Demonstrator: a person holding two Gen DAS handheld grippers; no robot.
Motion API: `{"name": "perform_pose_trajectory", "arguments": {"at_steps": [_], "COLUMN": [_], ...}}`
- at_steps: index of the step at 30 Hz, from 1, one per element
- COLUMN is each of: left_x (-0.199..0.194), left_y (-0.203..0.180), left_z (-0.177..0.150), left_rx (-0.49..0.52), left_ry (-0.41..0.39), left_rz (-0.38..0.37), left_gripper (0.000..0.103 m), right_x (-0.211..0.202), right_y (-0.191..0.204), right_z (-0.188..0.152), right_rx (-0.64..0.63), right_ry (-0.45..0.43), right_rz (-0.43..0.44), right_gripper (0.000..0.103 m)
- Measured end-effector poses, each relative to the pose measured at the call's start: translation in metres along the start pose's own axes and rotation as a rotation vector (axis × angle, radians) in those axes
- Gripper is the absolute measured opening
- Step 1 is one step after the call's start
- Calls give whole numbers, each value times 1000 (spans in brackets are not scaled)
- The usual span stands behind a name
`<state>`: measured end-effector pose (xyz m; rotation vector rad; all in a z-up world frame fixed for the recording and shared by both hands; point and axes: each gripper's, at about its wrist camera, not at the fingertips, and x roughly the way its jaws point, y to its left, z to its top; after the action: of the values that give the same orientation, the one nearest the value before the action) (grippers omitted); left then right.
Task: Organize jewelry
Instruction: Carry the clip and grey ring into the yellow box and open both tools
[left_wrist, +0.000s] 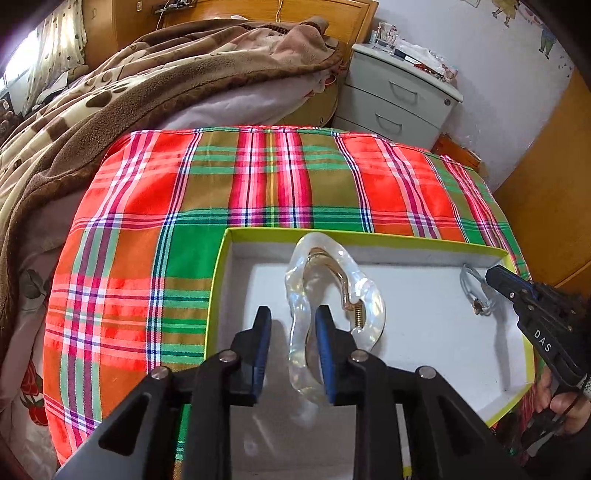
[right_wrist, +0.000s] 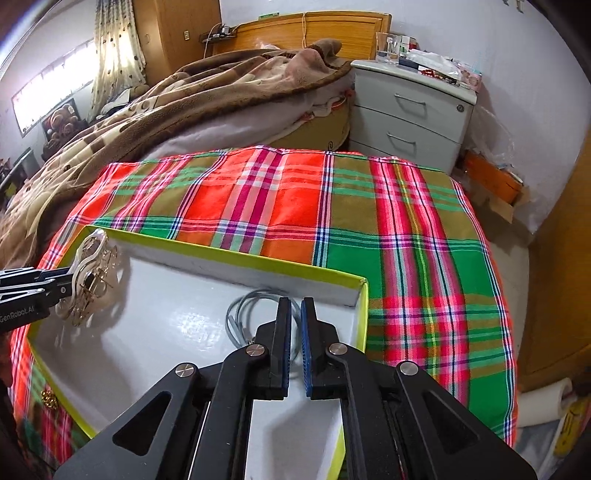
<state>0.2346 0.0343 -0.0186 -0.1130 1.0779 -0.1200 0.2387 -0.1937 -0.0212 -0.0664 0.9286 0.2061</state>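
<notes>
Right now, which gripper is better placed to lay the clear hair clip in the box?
Left. The left gripper has its jaws pinching the hair clip above the box floor; the right gripper sits over the grey cord.

Red, green, orange and olive checks with thin pink, white and blue lines on the plaid cloth (left_wrist: 280, 177). White inside and lime green along the rim on the box (left_wrist: 369, 238), see-through clear with a gold metal spring on the hair claw clip (left_wrist: 334, 295), pale grey-blue on the thin cord (right_wrist: 243, 310). Black arms with blue pads on the left gripper (left_wrist: 293, 314) and right gripper (right_wrist: 297, 306), brown and cream spots on the blanket (right_wrist: 155, 110), pale grey on the nightstand (right_wrist: 410, 110).
</notes>
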Motion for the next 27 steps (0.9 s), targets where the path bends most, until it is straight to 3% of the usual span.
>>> {"name": "perform_pose_trajectory", "arguments": {"at_steps": [8, 16, 27], "left_x": [-5, -32, -84], "left_y": [0, -3, 6], "left_z": [-1, -10, -53], "left_rx": [-2, 13, 9], "left_ry": [-8, -59, -142], "left_rz": [-4, -24, -44], "left_gripper": [34, 42, 43], "right_x": [-6, -36, -95], "right_y": [2, 2, 4], "right_z": [-1, -4, -34], "right_rx": [-1, 17, 59], "right_ry": [-20, -85, -180], "right_rz": [8, 30, 71], "right_gripper": [12, 32, 33]}}
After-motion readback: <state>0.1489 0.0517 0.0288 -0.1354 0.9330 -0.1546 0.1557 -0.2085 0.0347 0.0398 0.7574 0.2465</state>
